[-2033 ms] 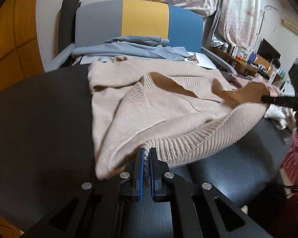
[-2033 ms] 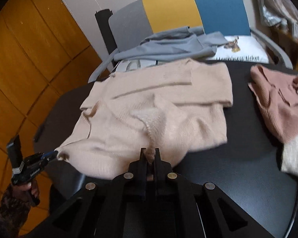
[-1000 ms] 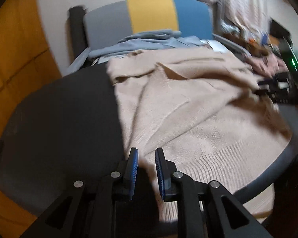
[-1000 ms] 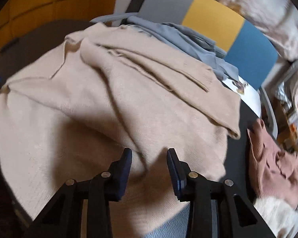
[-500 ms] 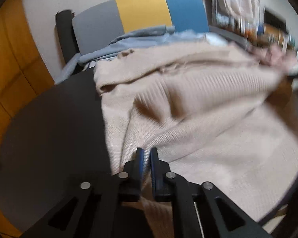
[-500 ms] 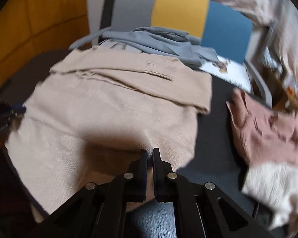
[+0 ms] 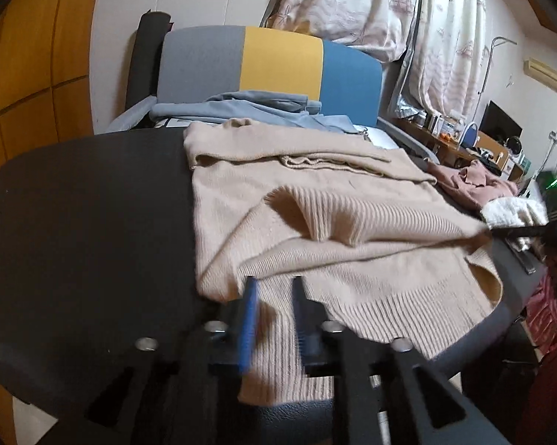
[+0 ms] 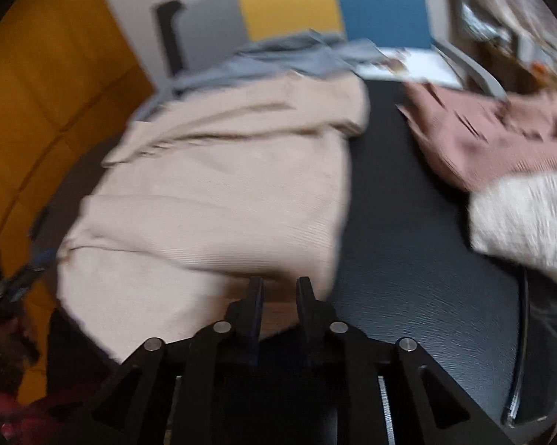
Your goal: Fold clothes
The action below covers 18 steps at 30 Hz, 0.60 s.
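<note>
The beige sweater lies spread on the dark round table, its ribbed hem doubled up over the body in a loose, bunched fold, while part of the lower edge hangs past the table's near rim. The left hand-held gripper is released, its fingers parted just over the near edge of the knit. The right hand-held gripper also shows a gap between its fingers in its own blurred view, though seen from the left it appears to pinch the fold's far corner, so I cannot tell its state. If that corner is freed unevenly, the springy fold could slump or skew, and the overhanging hem might drag the sweater off the edge. A pink garment and white fluffy piece lie near enough to snag. No writing can be read.
</note>
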Each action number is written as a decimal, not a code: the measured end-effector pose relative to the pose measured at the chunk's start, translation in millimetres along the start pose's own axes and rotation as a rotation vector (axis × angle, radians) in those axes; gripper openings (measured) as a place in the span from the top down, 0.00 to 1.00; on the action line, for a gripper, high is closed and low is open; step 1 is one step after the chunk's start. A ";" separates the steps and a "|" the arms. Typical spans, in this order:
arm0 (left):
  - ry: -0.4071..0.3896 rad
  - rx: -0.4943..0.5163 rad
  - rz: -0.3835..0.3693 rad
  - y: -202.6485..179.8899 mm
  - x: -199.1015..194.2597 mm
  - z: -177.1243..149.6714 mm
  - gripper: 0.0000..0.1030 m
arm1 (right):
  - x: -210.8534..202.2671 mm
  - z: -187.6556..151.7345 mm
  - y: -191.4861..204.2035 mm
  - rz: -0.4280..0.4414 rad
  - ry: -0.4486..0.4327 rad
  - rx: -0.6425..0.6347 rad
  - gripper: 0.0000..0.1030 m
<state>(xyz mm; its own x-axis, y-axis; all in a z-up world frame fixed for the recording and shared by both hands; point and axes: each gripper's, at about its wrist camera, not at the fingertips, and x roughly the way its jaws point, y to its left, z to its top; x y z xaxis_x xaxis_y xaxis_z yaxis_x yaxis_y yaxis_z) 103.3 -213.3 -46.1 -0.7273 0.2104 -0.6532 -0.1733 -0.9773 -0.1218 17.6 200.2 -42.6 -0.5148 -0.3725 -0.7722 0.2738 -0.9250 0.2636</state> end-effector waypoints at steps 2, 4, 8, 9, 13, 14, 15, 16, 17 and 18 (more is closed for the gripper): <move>0.001 0.029 0.022 -9.7 3.8 -1.5 0.80 | -0.3 0.8 20.3 0.052 0.007 -0.034 0.33; 0.022 0.073 0.031 -20.2 13.9 1.0 0.80 | 10.1 0.8 45.2 0.090 0.044 -0.089 0.30; 0.100 0.166 0.101 -37.8 36.5 -4.3 0.80 | 46.8 -15.4 84.9 -0.078 0.151 -0.321 0.77; 0.122 0.188 0.122 -41.1 42.4 -6.2 0.80 | 54.9 -21.0 88.0 -0.150 0.180 -0.384 0.98; 0.118 0.114 0.091 -29.8 36.2 -10.6 0.80 | 34.5 -35.2 59.8 -0.182 0.227 -0.348 0.99; 0.111 0.114 0.089 -28.0 34.2 -12.8 0.80 | 28.8 -36.1 54.7 -0.182 0.221 -0.336 0.99; 0.103 0.120 0.089 -27.0 32.4 -15.3 0.79 | 23.5 -36.8 50.1 -0.182 0.214 -0.325 0.99; 0.097 0.129 0.089 -27.0 31.4 -16.7 0.79 | 18.2 -37.5 45.5 -0.182 0.207 -0.314 0.99; 0.091 0.140 0.093 -27.8 30.6 -17.5 0.79 | 12.8 -38.2 40.9 -0.182 0.200 -0.303 0.99; 0.088 0.147 0.099 -29.0 29.9 -17.5 0.80 | 7.5 -38.9 36.2 -0.182 0.193 -0.293 0.99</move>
<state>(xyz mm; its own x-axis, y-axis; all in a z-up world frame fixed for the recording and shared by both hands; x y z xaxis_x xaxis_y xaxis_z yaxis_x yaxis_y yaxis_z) 98.2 -179.1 -75.2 -0.6860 0.1043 -0.7201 -0.2034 -0.9777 0.0522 55.3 166.8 -61.4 -0.4216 -0.1572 -0.8930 0.4264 -0.9035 -0.0423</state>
